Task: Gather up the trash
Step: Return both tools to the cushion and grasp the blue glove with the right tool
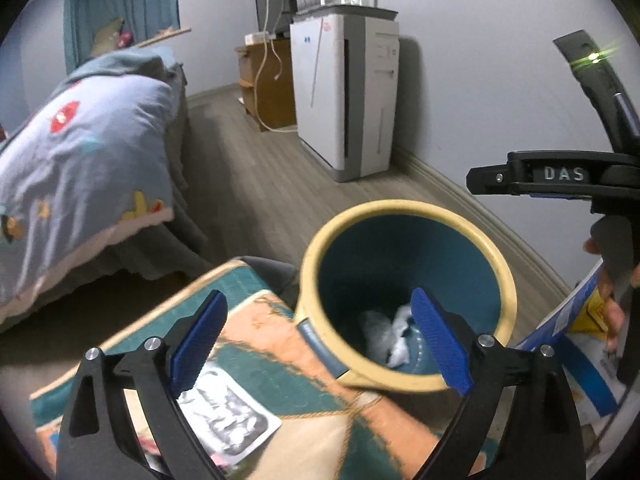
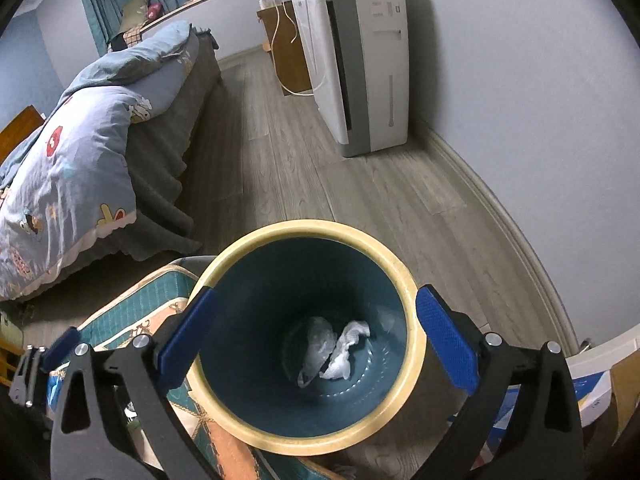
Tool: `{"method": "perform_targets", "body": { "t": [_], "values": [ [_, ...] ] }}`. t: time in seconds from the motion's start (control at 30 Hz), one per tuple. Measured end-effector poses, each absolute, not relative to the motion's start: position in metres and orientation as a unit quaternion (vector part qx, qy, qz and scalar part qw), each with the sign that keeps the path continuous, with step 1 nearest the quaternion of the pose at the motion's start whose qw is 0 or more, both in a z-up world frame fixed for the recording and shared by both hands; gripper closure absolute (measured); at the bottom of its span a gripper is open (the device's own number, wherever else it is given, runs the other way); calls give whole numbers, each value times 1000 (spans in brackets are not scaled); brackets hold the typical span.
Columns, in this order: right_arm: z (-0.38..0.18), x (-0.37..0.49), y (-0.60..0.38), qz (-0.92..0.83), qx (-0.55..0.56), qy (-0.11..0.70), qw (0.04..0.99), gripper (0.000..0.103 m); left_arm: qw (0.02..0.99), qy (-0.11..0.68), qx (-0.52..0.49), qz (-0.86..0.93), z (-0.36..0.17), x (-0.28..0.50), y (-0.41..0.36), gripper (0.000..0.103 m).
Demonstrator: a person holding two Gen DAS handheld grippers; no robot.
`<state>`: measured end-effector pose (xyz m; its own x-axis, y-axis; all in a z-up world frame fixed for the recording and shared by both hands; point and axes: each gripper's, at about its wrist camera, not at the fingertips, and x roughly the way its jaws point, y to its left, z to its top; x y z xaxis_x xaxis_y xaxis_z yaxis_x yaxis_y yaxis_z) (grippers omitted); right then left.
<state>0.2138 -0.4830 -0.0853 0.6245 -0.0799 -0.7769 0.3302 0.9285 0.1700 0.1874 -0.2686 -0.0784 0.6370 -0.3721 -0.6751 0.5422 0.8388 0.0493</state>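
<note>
Left gripper (image 1: pixel 320 344) hangs over the near rim of the bin (image 1: pixel 404 384), fingers (image 1: pixel 440 340) wide apart, nothing between the pads. Right gripper (image 2: pixel 316 344) is straight above the bin (image 2: pixel 416 312), fingers (image 2: pixel 446 344) also spread wide, gripping nothing.

Bin: teal inside, cream rim, upright on the floor (image 2: pixel 360 184). Two crumpled white wads of trash (image 2: pixel 334 350) lie at the bottom, touching each other, dead centre in the right wrist view. In the left wrist view the trash (image 1: pixel 386 338) sits at 5 o'clock from frame centre, partly hidden by the right-hand finger.

A patterned teal and orange cushion (image 1: pixel 280 360) touches the bin at its 9 o'clock side. A silver wrapper (image 1: pixel 228 416) lies on the cushion, at 7 o'clock in the left view, behind the left-hand finger.

Right gripper body marked "DAS" shows at 3 o'clock in the left view, with a hand (image 1: pixel 612 304) on its handle. A blue and white bag (image 1: pixel 576 344) is just beside the bin at 4 o'clock.

Bed (image 2: pixel 80 160) at 9 o'clock, well apart from the bin. White appliance (image 2: pixel 360 60) against the wall at 12 to 1 o'clock.
</note>
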Motion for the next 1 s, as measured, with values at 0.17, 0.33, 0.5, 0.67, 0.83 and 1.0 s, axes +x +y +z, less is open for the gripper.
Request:
{"method": "perform_targets", "body": {
  "t": [0.17, 0.33, 0.5, 0.67, 0.83, 1.0],
  "values": [
    [-68, 200, -465, -101, 144, 404, 898, 6, 906, 319, 139, -243, -56, 167, -239, 10],
    [-54, 185, -438, -80, 152, 407, 897, 6, 917, 295, 157, -219, -28, 142, -203, 10],
    [-43, 165, -414, -75, 189, 406, 891, 6, 923, 286, 149, -211, -3, 108, -158, 9],
    [-43, 147, -379, -57, 194, 413, 888, 6, 927, 295, 135, -188, 13, 76, -108, 8],
    [-52, 134, -340, -46, 166, 429, 887, 6, 931, 302, 121, -163, 13, 62, -73, 7],
    [-67, 123, -307, -46, 147, 440, 885, 6, 929, 326, 106, -138, 1, 67, -48, 7]
  ]
}}
